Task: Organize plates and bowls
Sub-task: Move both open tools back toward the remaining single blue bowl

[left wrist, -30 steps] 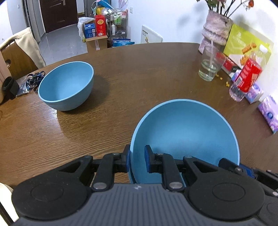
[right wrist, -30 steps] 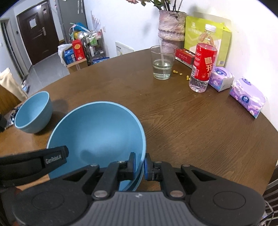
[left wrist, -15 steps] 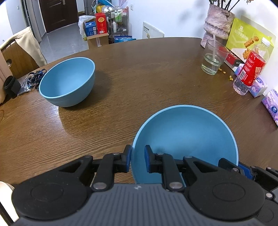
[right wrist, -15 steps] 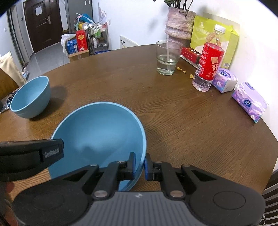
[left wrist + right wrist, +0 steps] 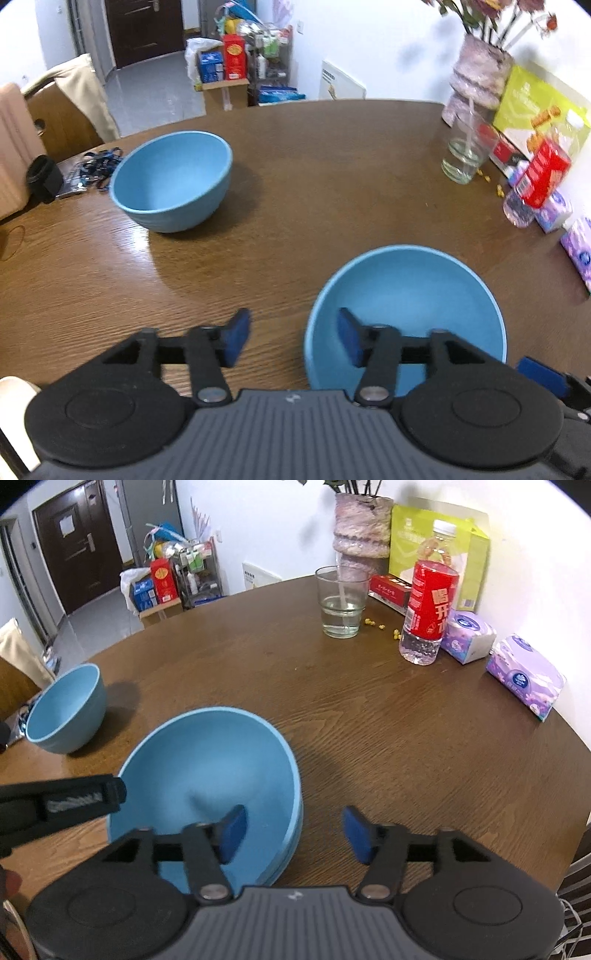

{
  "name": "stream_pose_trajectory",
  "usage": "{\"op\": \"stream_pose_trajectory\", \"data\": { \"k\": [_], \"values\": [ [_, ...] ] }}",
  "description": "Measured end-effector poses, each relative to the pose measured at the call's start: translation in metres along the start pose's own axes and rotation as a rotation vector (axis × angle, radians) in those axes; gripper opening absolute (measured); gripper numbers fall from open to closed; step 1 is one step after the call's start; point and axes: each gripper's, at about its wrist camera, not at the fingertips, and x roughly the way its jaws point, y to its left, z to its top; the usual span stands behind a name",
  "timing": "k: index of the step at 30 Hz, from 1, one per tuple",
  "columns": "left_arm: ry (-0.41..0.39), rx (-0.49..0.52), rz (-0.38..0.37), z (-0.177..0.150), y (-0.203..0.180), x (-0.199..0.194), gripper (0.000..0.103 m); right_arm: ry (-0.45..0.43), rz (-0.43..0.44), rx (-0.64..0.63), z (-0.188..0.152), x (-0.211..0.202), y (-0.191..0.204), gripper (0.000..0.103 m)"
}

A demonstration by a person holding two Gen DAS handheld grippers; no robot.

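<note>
While both tools point down at the round wooden counter (image 5: 332, 155), a blue bowl (image 5: 406, 295) sits upright on it right in front of them. It appears to be a nested stack, since a 2nd rim shows just under the top rim in the right wrist view, at the near right edge of the bowl (image 5: 207, 775).

The left tool (image 5: 293, 338) straddles the bowl's left rim: 1 blue pad is outside over bare wood, the other is inside the bowl, and neither pad touches the wall. The right tool (image 5: 293, 830) straddles the opposite rim the same way, with its left pad inside the bowl and its right pad over the counter, both clear of the rim. Both tools stand about half spread and hold nothing.

A 2nd blue bowl (image 5: 171, 181) rests well apart, toward the far left of the counter, beside a tangle of blue cords (image 5: 92, 170) at the counter's edge.

Along the far right edge stand a drinking glass (image 5: 341, 602) with some water, a red-labelled bottle (image 5: 428, 609), 2 purple tissue packs (image 5: 524, 675), a green box (image 5: 436, 546) and a vase (image 5: 360, 528).

Compared with 1 second ago, when each tool was pinched on the bowl's rim and the bowl was tilted, the jaws have just been opening and the bowl now lies level on the wood, released.
</note>
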Motion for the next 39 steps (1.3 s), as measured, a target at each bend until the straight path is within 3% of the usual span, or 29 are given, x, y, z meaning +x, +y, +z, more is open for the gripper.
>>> {"op": "stream_pose_trajectory", "data": {
  "k": [2,5,8,22,39],
  "values": [
    [-0.021,-0.008,0.009,0.000,0.005,-0.007,0.087,-0.009,0.008,0.016,-0.001,-0.004,-0.004,0.082],
    [-0.053,-0.021,0.001,0.000,0.012,-0.017,0.103,-0.022,0.029,0.045,-0.003,-0.012,-0.008,0.093],
    [-0.063,-0.032,-0.011,-0.003,0.019,-0.025,0.103,-0.030,0.049,0.072,-0.005,-0.019,-0.012,0.103],
    [-0.149,-0.111,0.002,-0.020,0.042,-0.071,0.103,-0.073,0.101,0.098,-0.020,-0.052,-0.015,0.103],
    [-0.195,-0.212,0.045,-0.038,0.074,-0.107,0.103,-0.110,0.175,0.023,-0.025,-0.081,-0.001,0.103]
  ]
}}
